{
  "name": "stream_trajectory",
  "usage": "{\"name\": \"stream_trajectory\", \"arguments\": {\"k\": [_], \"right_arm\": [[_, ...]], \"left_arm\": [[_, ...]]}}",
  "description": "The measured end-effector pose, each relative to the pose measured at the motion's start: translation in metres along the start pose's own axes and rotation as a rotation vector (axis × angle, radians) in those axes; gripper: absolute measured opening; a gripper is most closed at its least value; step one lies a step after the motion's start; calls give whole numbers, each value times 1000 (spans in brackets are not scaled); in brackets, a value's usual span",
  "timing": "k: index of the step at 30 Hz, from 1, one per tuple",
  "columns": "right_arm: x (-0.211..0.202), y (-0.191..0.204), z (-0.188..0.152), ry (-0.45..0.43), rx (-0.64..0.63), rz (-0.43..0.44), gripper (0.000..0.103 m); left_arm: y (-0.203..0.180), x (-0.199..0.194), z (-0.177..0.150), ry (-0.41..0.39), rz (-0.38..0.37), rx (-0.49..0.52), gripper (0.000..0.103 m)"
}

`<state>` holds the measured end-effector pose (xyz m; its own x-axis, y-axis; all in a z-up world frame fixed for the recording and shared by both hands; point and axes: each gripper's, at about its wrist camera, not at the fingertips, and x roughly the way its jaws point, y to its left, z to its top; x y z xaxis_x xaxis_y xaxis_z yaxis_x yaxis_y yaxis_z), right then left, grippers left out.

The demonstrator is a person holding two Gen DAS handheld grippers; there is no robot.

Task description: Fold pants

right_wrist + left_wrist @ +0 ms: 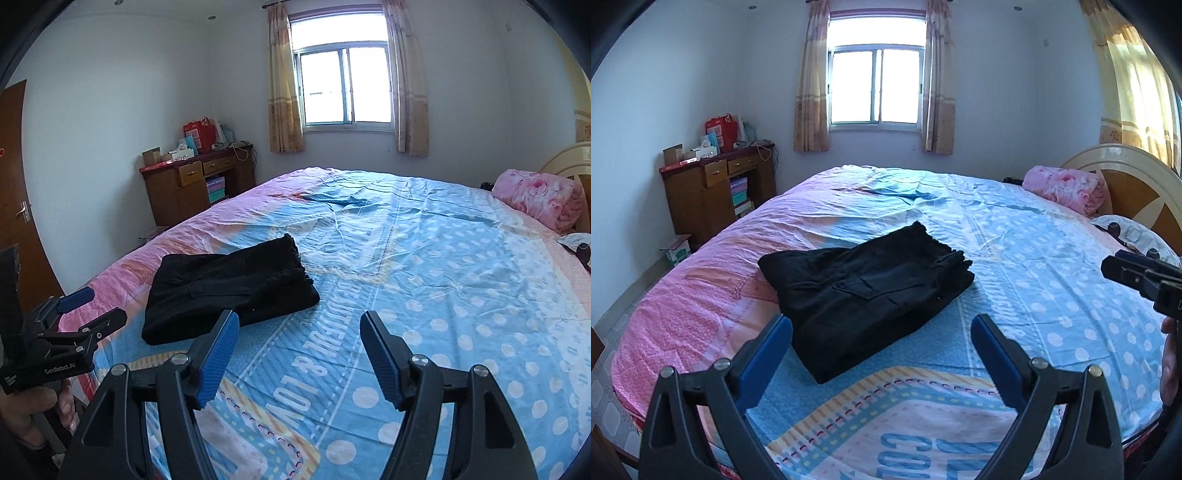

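The black pants (866, 291) lie folded into a compact rectangle on the bed's blue and pink cover (1034, 258); they also show in the right wrist view (229, 288). My left gripper (882, 325) is open and empty, held just above and short of the near edge of the pants. My right gripper (299, 321) is open and empty, to the right of the pants and above the cover. The right gripper shows at the right edge of the left wrist view (1145, 280), and the left gripper shows at the left of the right wrist view (88, 306).
A rolled pink blanket (1067, 188) and a pillow (1134, 236) lie near the headboard (1137, 173) at the right. A wooden cabinet (713, 192) with boxes stands at the far left wall. A door (18, 192) is at the left.
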<state>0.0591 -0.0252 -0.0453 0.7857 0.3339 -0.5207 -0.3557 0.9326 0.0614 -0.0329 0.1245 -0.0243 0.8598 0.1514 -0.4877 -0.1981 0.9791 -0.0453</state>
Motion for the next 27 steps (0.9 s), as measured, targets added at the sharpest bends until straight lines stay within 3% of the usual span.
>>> {"name": "stream_trajectory", "arguments": {"k": [16,27], "right_arm": [[6,3,-8,18,7,30,70],[-6,1,-6,-26,16,32,72]], "left_arm": [[-4,1,-2,-2,6,23,100],[-6,-1,0,-10,18,41,103]]}}
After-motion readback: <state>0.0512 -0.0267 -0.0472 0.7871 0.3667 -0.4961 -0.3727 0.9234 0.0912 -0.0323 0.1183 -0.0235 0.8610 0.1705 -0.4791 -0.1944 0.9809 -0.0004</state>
